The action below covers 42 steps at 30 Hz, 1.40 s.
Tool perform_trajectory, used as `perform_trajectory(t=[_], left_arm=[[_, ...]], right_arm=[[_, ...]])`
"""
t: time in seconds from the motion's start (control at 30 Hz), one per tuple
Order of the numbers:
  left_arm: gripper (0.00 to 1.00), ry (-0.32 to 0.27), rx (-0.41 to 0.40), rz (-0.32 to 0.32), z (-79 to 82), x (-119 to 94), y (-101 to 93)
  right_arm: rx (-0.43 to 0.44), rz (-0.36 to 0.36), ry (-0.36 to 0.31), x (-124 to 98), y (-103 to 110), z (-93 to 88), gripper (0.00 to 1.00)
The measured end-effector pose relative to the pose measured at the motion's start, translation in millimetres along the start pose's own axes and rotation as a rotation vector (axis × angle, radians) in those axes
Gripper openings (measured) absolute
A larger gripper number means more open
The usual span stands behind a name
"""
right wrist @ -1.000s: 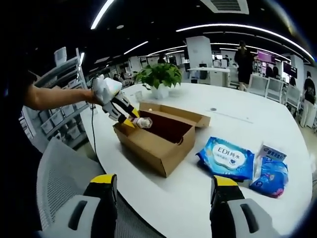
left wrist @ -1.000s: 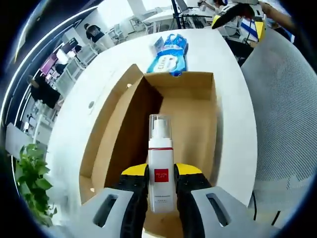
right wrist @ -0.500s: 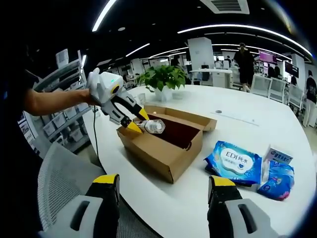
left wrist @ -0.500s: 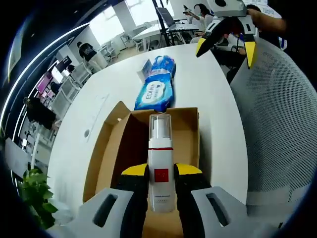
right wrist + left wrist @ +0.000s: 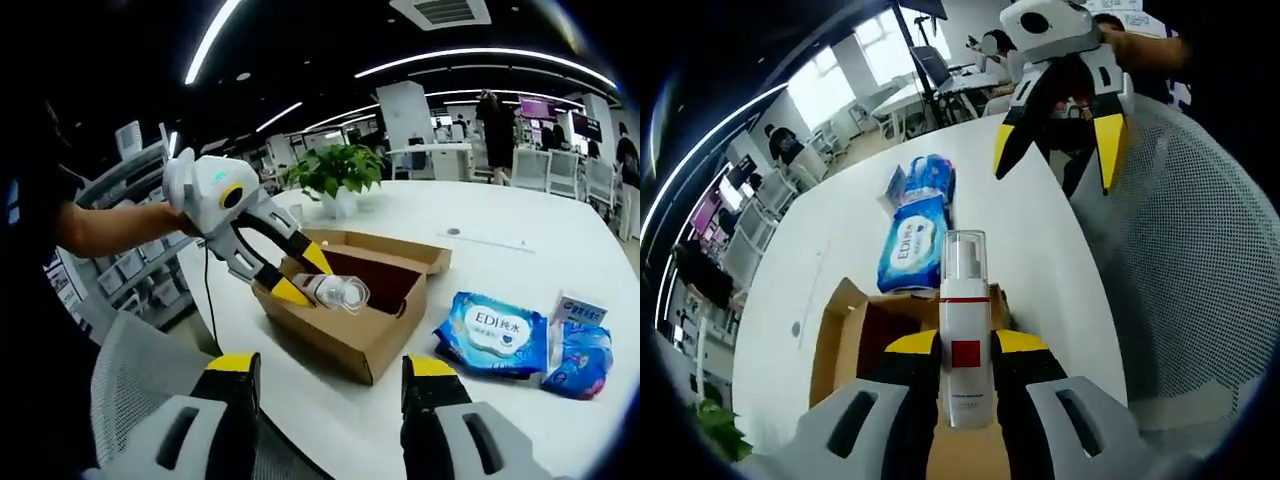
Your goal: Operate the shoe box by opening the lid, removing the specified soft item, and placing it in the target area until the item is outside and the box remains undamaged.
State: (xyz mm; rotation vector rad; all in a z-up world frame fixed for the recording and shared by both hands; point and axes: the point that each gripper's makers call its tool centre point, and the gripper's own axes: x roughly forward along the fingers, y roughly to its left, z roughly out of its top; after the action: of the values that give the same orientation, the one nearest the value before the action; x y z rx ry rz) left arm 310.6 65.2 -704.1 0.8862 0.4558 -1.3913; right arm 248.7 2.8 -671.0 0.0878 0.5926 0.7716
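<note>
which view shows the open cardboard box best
The right gripper view: the cardboard box shows whole on the white table, flaps open. In the left gripper view the left claw and its pump bottle cover much of it.

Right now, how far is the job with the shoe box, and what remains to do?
Done: the brown cardboard shoe box stands open. In hand: the left gripper is shut on the white pump bottle with a red label, lifted above the box. The right gripper is open and holds nothing. Left: set the bottle on the white table.
</note>
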Motion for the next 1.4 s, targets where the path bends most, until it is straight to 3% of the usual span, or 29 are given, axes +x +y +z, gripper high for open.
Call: perform_trajectory(t=[0.27, 0.43, 0.6, 0.87, 1.0, 1.4], left_arm=[[0.19, -0.044, 0.110, -0.013, 16.2, 4, -7.5], [0.19, -0.061, 0.134, -0.015, 25.5, 3, -10.9], [0.19, -0.097, 0.156, -0.027, 35.9, 4, -17.3], [0.19, -0.128, 0.224, -0.028, 45.4, 8, -27.0], [0.19, -0.134, 0.256, -0.012, 48.7, 10, -28.5], [0.19, -0.123, 0.333, 0.054, 52.3, 15, -22.7]], right_arm=[[0.053, 0.003, -0.045, 5, 3, 9.8, 0.47], [0.139, 0.004, -0.077, 9, -2, 13.3, 0.43], [0.159, -0.013, -0.074, 11, -6, 11.1, 0.36], [0.302, 0.002, -0.126, 10, -10, 13.7, 0.29], [0.351, -0.019, -0.138, 9, -17, 10.9, 0.21], [0.441, -0.004, -0.117, 14, -18, 1.0, 0.20]])
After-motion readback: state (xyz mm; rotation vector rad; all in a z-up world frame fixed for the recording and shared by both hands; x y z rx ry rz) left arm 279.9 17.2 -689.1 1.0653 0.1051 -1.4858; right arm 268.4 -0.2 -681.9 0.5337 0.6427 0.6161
